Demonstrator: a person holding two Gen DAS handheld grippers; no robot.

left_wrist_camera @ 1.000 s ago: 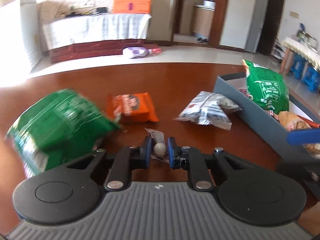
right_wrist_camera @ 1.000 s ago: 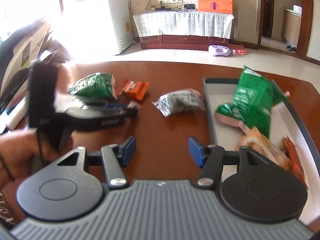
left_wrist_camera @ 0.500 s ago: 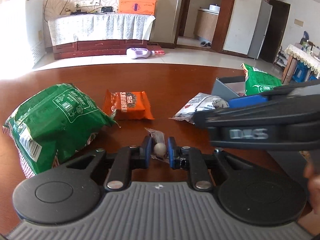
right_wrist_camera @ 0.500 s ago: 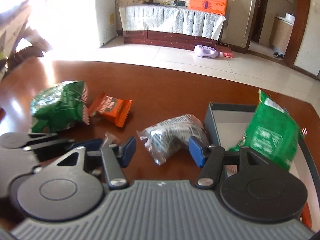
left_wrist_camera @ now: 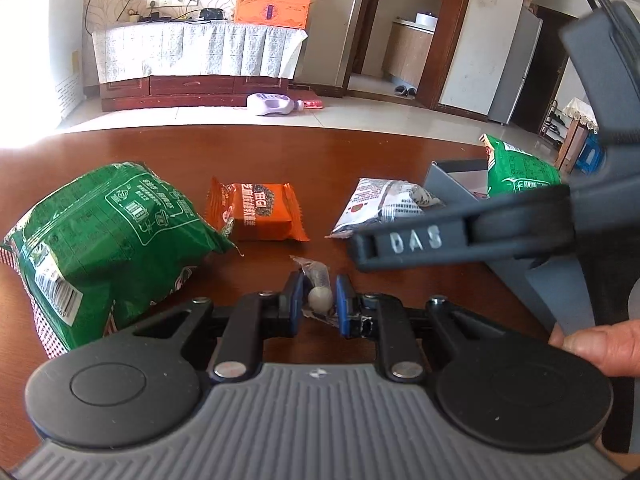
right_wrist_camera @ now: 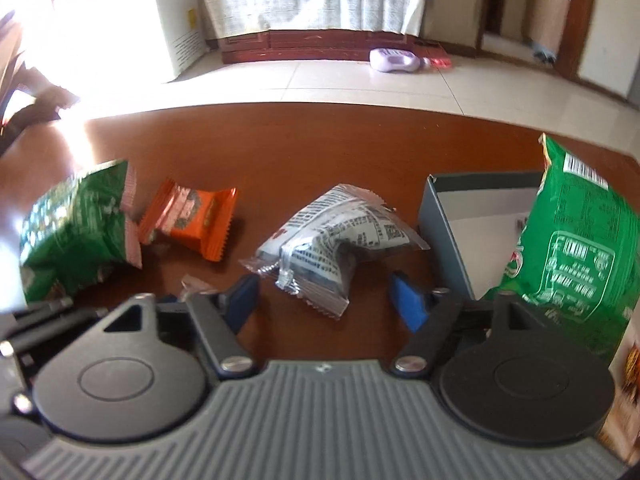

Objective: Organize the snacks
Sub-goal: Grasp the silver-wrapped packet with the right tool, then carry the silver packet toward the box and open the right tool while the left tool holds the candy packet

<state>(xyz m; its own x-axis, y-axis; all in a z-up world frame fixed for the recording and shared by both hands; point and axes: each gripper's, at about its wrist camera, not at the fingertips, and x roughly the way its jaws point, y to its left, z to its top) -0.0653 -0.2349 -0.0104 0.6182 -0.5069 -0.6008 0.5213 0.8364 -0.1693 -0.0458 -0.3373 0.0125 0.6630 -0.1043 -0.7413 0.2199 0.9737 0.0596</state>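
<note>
The small clear-wrapped candy [left_wrist_camera: 319,298] sits pinched between the blue pads of the left gripper [left_wrist_camera: 318,300], low over the brown table [left_wrist_camera: 320,160], just as a second ago. The right gripper [right_wrist_camera: 325,300] has swung in from the grey box [right_wrist_camera: 440,224]; its jaws have just spread wide around the silver packet's [right_wrist_camera: 336,240] near end, not pressing it. Beyond are the orange packet [right_wrist_camera: 192,220], the green bag [right_wrist_camera: 76,232], then tiled floor.

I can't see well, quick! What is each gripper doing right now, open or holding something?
Left gripper: shut on the small wrapped candy.
Right gripper: open, fingers just widened, over the silver snack packet, not gripping it.
</note>
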